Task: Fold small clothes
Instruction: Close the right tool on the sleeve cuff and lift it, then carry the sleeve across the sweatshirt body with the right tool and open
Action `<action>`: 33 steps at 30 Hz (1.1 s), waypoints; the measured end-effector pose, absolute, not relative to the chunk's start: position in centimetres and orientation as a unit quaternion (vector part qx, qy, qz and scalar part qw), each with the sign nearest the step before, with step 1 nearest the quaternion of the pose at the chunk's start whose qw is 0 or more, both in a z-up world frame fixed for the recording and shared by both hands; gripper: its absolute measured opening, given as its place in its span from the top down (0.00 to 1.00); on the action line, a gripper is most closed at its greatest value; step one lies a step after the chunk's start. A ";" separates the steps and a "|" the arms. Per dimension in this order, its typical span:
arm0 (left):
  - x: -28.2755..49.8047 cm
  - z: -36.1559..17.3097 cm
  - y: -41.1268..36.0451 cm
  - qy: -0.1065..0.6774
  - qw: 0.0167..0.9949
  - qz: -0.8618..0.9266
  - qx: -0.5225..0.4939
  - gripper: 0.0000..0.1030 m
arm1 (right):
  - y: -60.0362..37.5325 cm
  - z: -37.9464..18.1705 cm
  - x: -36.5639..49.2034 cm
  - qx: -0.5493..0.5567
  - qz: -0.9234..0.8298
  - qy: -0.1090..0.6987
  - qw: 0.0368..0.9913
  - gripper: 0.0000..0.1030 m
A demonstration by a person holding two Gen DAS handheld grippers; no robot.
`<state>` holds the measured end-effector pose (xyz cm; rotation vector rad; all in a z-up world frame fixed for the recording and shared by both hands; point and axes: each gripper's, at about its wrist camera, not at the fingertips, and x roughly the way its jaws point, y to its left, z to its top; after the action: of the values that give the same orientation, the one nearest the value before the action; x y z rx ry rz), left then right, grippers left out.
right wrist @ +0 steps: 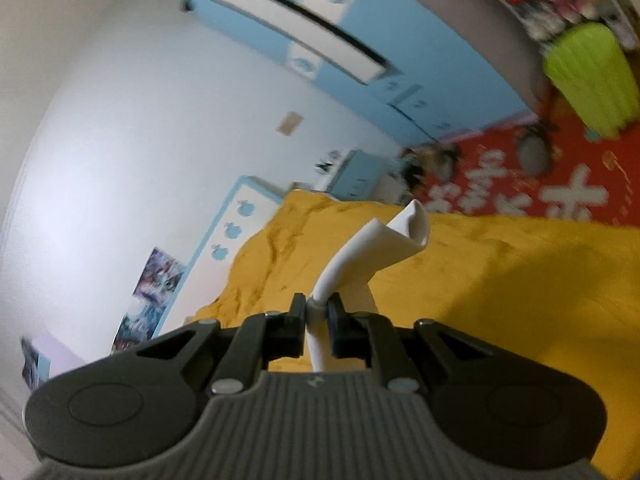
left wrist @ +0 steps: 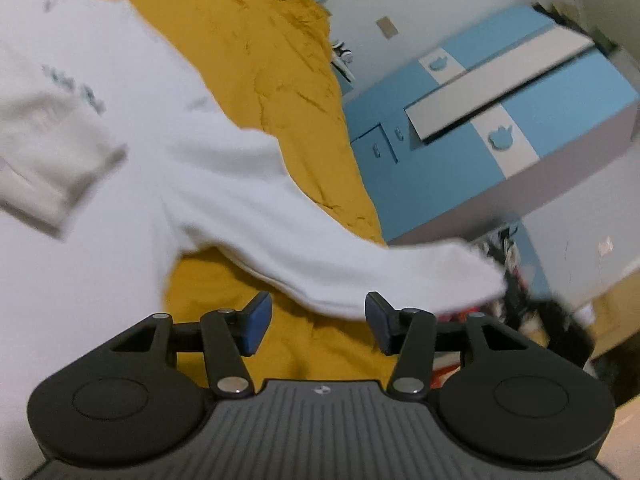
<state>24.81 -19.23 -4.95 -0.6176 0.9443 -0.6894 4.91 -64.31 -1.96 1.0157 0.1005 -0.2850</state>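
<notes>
A small white long-sleeved top (left wrist: 120,148) lies on a mustard-yellow bed cover (left wrist: 256,52). One sleeve (left wrist: 320,256) stretches out to the right, past the bed's edge, just ahead of my left gripper (left wrist: 318,324), which is open and empty above the cover. The other sleeve's cuff (left wrist: 52,176) lies folded over the body at the left. My right gripper (right wrist: 318,312) is shut on a fold of the white top (right wrist: 376,248), which stands up from the jaws above the yellow cover (right wrist: 500,280).
A blue and white wardrobe (left wrist: 480,128) stands beyond the bed. A red mat with white characters (right wrist: 540,184) and a lime-green object (right wrist: 592,76) lie on the floor. A blue-framed headboard (right wrist: 236,232) and white wall are at the left.
</notes>
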 end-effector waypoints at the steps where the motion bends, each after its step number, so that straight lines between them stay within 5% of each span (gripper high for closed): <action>1: 24.6 -4.2 -18.6 0.428 0.803 -0.320 -0.264 0.43 | -63.5 -0.9 5.4 0.474 -0.129 0.045 0.870 0.94; 11: 19.3 1.6 -10.6 0.288 0.926 -0.234 -0.072 0.43 | -53.5 7.1 10.7 0.372 -0.060 0.040 0.925 0.94; 16: 19.5 1.8 -8.9 0.298 0.936 -0.183 -0.027 0.43 | -48.2 9.1 13.5 0.344 -0.041 0.044 0.937 0.94; 33: 20.6 -0.1 5.4 0.328 0.928 -0.116 -0.133 0.43 | -30.8 10.9 22.5 0.276 0.024 0.068 0.958 0.94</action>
<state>20.59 5.42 -0.06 -0.2733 0.6722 -0.2368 22.46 -30.81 10.86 0.5602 0.1388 0.0483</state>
